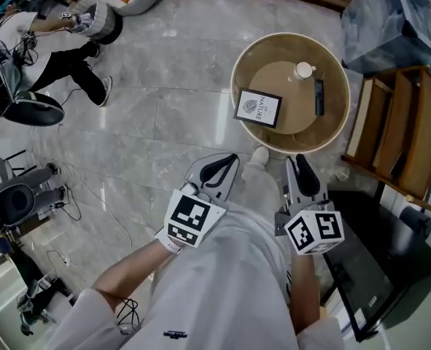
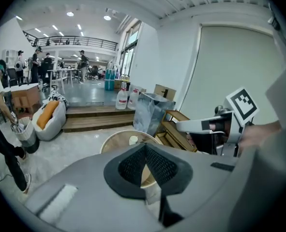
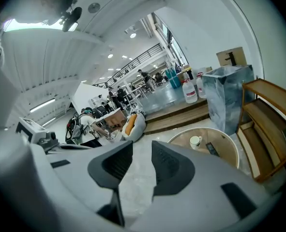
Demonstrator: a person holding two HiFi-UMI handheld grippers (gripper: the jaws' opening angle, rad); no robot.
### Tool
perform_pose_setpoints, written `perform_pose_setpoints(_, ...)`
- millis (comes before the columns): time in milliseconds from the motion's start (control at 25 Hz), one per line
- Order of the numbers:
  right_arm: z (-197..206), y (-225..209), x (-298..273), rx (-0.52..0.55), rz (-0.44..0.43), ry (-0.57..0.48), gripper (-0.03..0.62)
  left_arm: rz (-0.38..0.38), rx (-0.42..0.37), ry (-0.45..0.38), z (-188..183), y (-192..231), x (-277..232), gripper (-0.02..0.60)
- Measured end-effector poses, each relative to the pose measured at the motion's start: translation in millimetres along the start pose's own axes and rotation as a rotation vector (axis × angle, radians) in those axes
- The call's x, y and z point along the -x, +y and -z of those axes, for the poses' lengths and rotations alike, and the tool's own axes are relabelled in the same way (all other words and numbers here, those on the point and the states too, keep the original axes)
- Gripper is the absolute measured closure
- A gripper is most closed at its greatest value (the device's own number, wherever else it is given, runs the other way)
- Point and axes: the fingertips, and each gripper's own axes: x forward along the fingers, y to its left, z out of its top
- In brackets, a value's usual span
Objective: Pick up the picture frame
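The picture frame [image 1: 258,108], black-edged with a white print, lies flat on the left part of a round wooden table [image 1: 288,42]. Both grippers hang over the floor short of the table's near rim. My left gripper [image 1: 221,168] is shut with nothing in it; in the left gripper view its pads [image 2: 145,146] meet in front of the table [image 2: 114,144]. My right gripper [image 1: 305,172] stands open and empty, with floor showing between its pads [image 3: 142,151]. The jaws hide the frame in both gripper views.
A white cup [image 1: 303,69] and a dark remote [image 1: 319,97] share the table. A wooden shelf [image 1: 397,133] and a blue-grey bag [image 1: 394,20] stand to its right, a black screen [image 1: 361,268] lower right. Cables [image 1: 62,203] and a seated person [image 1: 69,57] are at left.
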Motion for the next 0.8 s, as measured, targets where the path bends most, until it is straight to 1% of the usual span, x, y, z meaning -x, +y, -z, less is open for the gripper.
perform_pose_setpoints(80,0,-14,-13,0.016,-0.014,0.035,0.505,-0.008,0.008,0.005,-3,-3,-13,0.578)
perform_pose_setpoints(240,6,-37,-24,0.014,-0.004,0.113,0.505,-0.019,0.034,0.016,-9,-8,-25,0.578)
perform_pose_setpoints(360,4,-41,-38,-0.009,0.001,0.128,0.505,-0.034,0.05,0.015,-19,1,-29,0.578)
perform_pose_setpoints(480,7,-43,-52,-0.002,0.012,0.148,0.505,-0.033,0.062,0.024,-22,7,-38,0.578)
perform_pose_setpoints(600,19,-46,-75,0.011,0.016,0.192,0.505,-0.02,0.064,0.039,-20,17,-48,0.578)
perform_pose_setpoints(800,44,-63,-106,0.042,0.032,0.255,0.505,-0.026,0.07,0.058,-3,35,-72,0.578)
